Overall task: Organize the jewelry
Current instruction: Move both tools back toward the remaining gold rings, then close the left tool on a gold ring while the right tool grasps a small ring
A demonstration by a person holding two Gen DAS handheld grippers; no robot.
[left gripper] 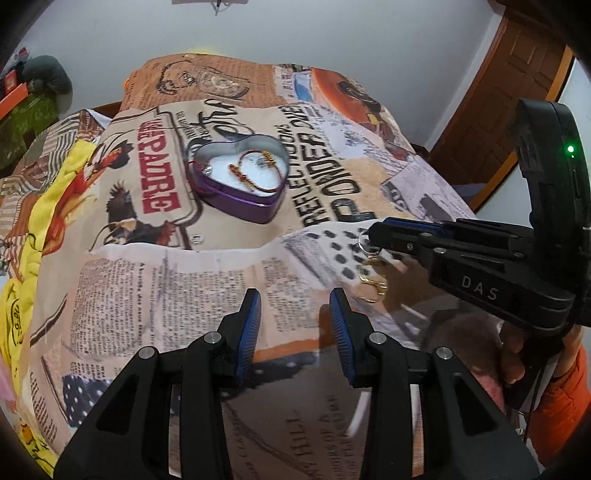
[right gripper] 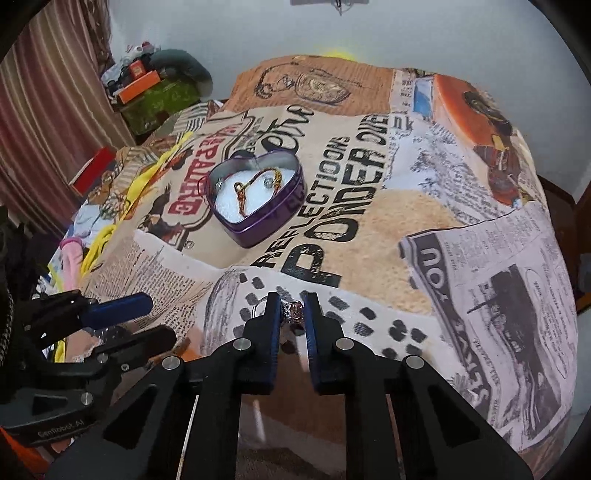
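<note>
Lying open near the middle of the surface (right gripper: 424, 229): purple heart tin (right gripper: 258, 229), white padding inside, with a red-gold bracelet (right gripper: 245, 195) coiled on the padding and a small silvery piece beside it. Covering the surface: a cloth printed with newspaper clippings and big black lettering.

Nearer the cameras than the tin, on the patch with black spots: right gripper (right gripper: 291, 310), fingers (right gripper: 271, 317) clamped together on a sparkly silver-pink ring (right gripper: 293, 309), the piece caught between the blue pads right at the tips. Just left of that ring, half hidden by the finger: a plain silver hoop (right gripper: 258, 308), touching the cloth. In the left wrist view, same gripper (left gripper: 373, 236) coming in from the right, tips low over the spotted patch, with silver hoop (left gripper: 364, 243) at the tips and gold earrings (left gripper: 373, 280) lying on the cloth just below them; whether those touch the gripper, cannot tell.

Also nearer than the tin and left of the right gripper: left gripper (left gripper: 295, 310), fingers (left gripper: 251, 314) apart, nothing between the pads, hanging above the fine-print part of the cloth. Behind the right gripper's handle: a hand (left gripper: 517, 354) with an orange sleeve (left gripper: 565, 398).

Left of the tin, at the cloth's edge: yellow fabric (left gripper: 22, 295). Beyond the tin: white wall (right gripper: 369, 33).
</note>
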